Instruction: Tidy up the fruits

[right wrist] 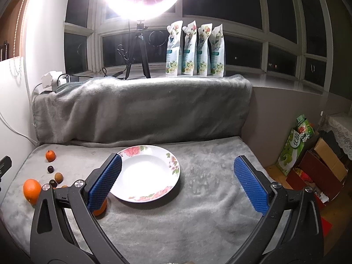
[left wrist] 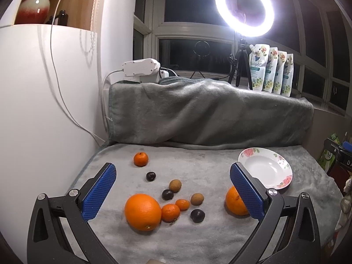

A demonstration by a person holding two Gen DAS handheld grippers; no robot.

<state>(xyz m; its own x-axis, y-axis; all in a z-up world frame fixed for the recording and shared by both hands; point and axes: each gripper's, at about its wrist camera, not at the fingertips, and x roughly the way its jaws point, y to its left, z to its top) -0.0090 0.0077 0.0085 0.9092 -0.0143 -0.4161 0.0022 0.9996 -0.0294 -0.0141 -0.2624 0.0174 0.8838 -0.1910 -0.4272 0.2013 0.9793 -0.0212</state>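
Note:
Fruits lie on a grey blanket [left wrist: 198, 237]. In the left wrist view a large orange [left wrist: 142, 211] sits between the fingers, with small mandarins [left wrist: 170, 212], dark plums [left wrist: 197, 215] and brown longans [left wrist: 175, 185] around it. A lone mandarin [left wrist: 141, 159] lies further back. A second orange [left wrist: 235, 201] is partly hidden behind the right finger. A floral white plate [left wrist: 266, 167] is empty at the right. My left gripper [left wrist: 173, 189] is open and empty above the fruits. My right gripper [right wrist: 177, 182] is open and empty over the plate [right wrist: 146, 173]; oranges [right wrist: 32, 191] lie to its left.
A blanket-covered ledge [left wrist: 209, 114] rises behind the surface. A ring light on a tripod [left wrist: 244, 6] and several refill pouches [left wrist: 271, 72] stand on the sill. A white wall panel [left wrist: 33, 110] is at the left. Boxes [right wrist: 316, 165] stand on the floor at the right.

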